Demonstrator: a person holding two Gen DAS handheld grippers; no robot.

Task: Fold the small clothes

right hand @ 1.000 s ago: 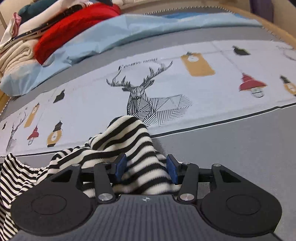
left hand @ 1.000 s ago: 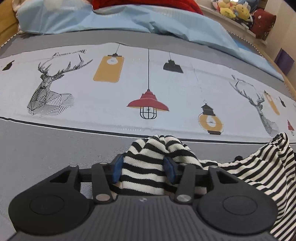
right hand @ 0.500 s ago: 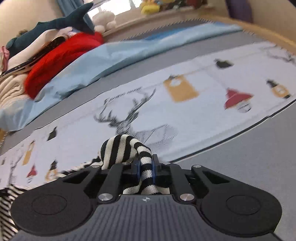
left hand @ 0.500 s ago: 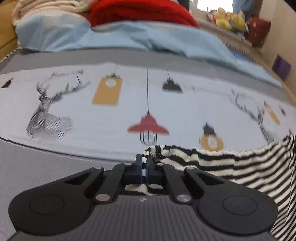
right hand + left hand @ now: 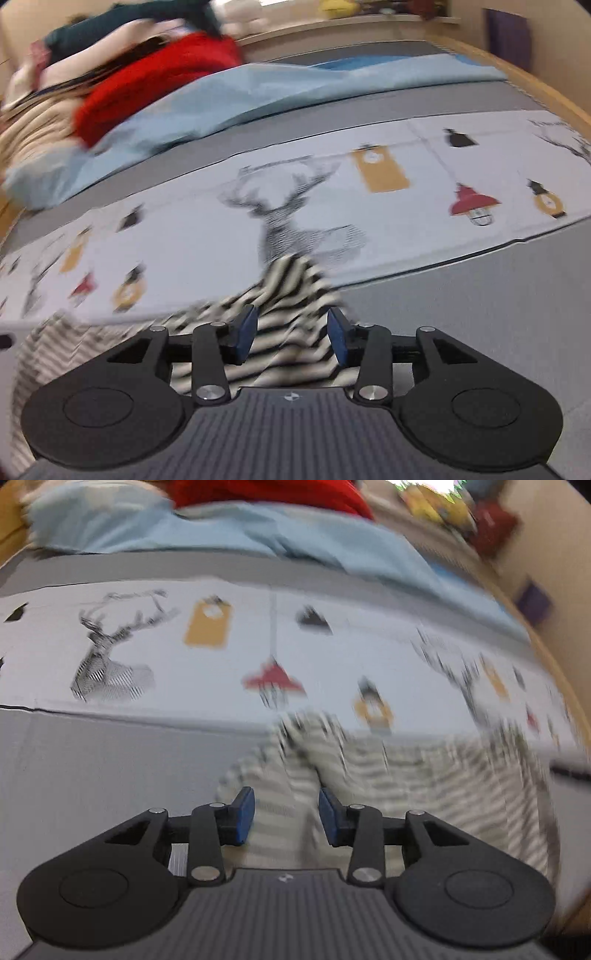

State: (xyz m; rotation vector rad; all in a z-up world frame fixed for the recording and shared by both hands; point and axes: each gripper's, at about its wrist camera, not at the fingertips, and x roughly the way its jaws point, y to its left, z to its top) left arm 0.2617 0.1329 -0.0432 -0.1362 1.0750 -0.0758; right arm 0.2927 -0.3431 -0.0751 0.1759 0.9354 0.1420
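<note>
A black-and-white striped knit garment [image 5: 406, 775] lies blurred across the grey bed sheet [image 5: 110, 768], stretching to the right in the left wrist view. My left gripper [image 5: 286, 805] hovers over its left end with its jaws opening. The cloth shows between and below the blue pads [image 5: 245, 812], and they do not press on it. In the right wrist view the garment's other end [image 5: 291, 280] rises in a small peak. My right gripper [image 5: 291, 325] is above it, jaws opening too, with the cloth loose between the pads [image 5: 338, 334].
A printed band with deer and lamps [image 5: 258, 657] runs across the bed beyond the garment. Farther back lie a light blue quilt [image 5: 221, 531], a red garment [image 5: 155, 77] and a pile of other clothes [image 5: 37, 122]. The wooden bed edge [image 5: 535, 77] curves along the right.
Half a second ago both grippers were shut on the striped cloth. Now both pairs of jaws stand apart, the cloth has dropped loose, and both hands have risen.
</note>
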